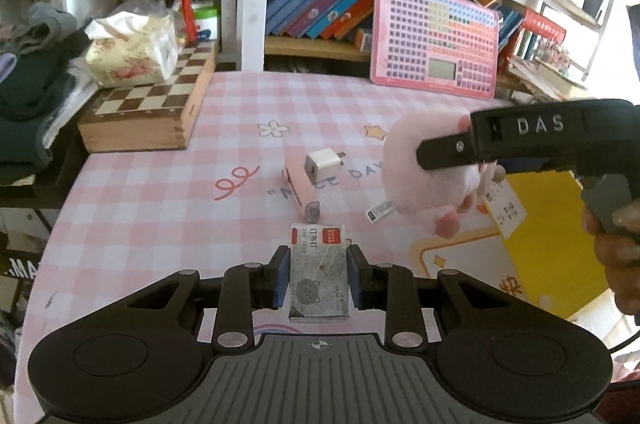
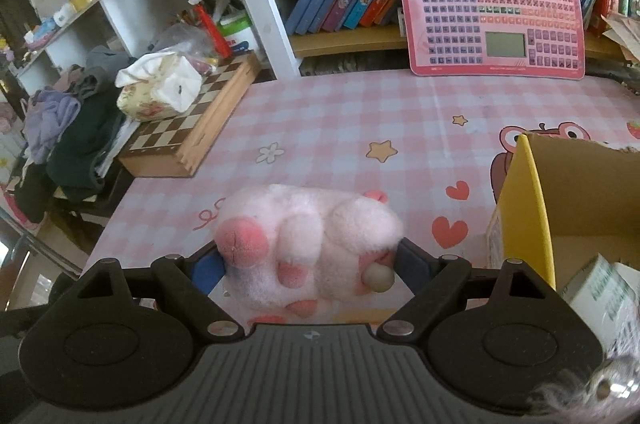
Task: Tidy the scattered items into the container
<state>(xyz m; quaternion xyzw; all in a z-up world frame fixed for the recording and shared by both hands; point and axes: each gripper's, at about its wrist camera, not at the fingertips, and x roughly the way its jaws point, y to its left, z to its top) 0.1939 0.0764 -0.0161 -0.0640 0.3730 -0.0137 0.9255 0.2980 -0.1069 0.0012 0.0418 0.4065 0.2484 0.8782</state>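
My left gripper [image 1: 319,264] is shut on a small grey box of staples [image 1: 319,280] and holds it above the pink checked tablecloth [image 1: 160,208]. To the right, my right gripper [image 2: 308,264] is shut on a pink plush toy [image 2: 308,240], whose body bulges between the blue pads; the left wrist view shows this gripper [image 1: 424,160] from the side with the plush toy [image 1: 416,192] lifted. A yellow cardboard box [image 2: 528,208] stands open at the right. A white charger plug [image 1: 321,160] and a pink stick-shaped item [image 1: 300,190] lie on the cloth.
A wooden chessboard case [image 1: 152,112] with a tissue pack [image 1: 132,56] on it sits at the back left. A pink keyboard toy [image 1: 436,36] leans against the bookshelf. Clothes [image 2: 72,128] are piled off the table's left edge. A white packet [image 2: 600,296] lies in the yellow box.
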